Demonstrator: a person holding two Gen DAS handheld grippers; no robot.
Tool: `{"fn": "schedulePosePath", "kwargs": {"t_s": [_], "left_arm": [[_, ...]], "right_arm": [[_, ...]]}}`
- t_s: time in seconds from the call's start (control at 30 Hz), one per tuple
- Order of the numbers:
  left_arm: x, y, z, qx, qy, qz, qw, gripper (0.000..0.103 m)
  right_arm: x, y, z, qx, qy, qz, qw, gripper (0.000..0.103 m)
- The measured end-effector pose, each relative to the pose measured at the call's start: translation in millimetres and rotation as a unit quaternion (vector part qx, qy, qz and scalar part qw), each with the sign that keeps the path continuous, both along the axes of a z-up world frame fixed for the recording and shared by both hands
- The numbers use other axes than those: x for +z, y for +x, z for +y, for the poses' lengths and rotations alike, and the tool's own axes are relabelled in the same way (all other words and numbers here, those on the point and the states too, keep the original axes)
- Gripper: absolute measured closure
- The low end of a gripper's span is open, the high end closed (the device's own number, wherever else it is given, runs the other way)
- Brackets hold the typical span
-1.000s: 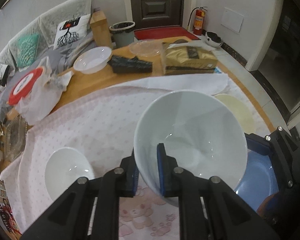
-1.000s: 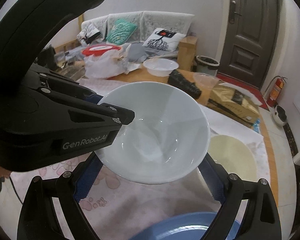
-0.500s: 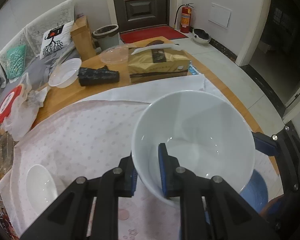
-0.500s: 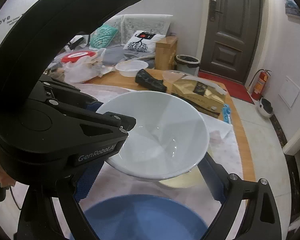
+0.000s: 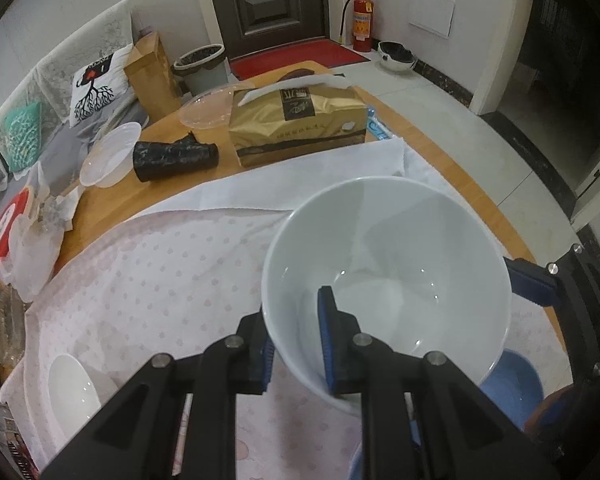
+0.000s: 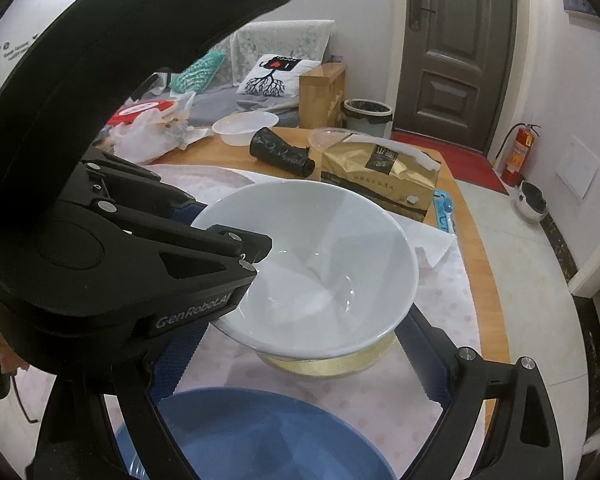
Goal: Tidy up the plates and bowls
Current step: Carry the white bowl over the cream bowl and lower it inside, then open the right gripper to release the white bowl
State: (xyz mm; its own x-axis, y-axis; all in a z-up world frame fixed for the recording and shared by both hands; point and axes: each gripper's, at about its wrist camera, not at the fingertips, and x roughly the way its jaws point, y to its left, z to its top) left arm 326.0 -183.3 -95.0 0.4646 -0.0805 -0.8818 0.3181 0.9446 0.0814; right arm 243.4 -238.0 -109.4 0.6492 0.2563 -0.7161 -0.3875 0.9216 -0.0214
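Note:
My left gripper (image 5: 296, 340) is shut on the near rim of a large pale bowl (image 5: 396, 280), one pad inside and one outside. It holds the bowl above the pink dotted cloth (image 5: 160, 280). In the right wrist view the same bowl (image 6: 324, 268) hangs just over a cream plate (image 6: 332, 364). My right gripper (image 6: 300, 364) is open and empty, its fingers (image 6: 424, 348) spread either side below the bowl, above a blue plate (image 6: 252, 436). A small white bowl (image 5: 72, 392) sits at the cloth's near left.
At the far end of the wooden table (image 5: 112, 200) are a gold tissue pack (image 5: 300, 124), a black roll (image 5: 176, 158), a clear plastic bowl (image 5: 110, 152) and a lid (image 5: 208, 110). Plastic bags with a red lid (image 5: 8, 232) lie left. The table edge (image 5: 496, 208) curves right.
My left gripper has carried the bowl to the right and forward, away from the small white bowl, and now holds it over the cream plate. The right gripper has stayed open.

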Motion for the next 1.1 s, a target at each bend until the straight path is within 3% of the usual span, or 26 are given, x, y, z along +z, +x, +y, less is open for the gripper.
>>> {"fn": "schedulePosePath", "kwargs": {"t_s": [0.9,1.0,1.1], "left_arm": [[-17,14,-7,0.0,0.009,0.015,0.9999,0.085],[-18,12,-10,-0.002,0.017,0.013,0.9998,0.086],[-19,11,-9,-0.007,0.016,0.014,0.9998,0.085]], "right_arm": [[-18,15,-5,-0.002,-0.011,0.023,1.0,0.012],[-16,10,4,0.024,-0.012,0.009,1.0,0.023],[-9,5,15,0.037,-0.019,-0.007,0.999,0.022]]}}
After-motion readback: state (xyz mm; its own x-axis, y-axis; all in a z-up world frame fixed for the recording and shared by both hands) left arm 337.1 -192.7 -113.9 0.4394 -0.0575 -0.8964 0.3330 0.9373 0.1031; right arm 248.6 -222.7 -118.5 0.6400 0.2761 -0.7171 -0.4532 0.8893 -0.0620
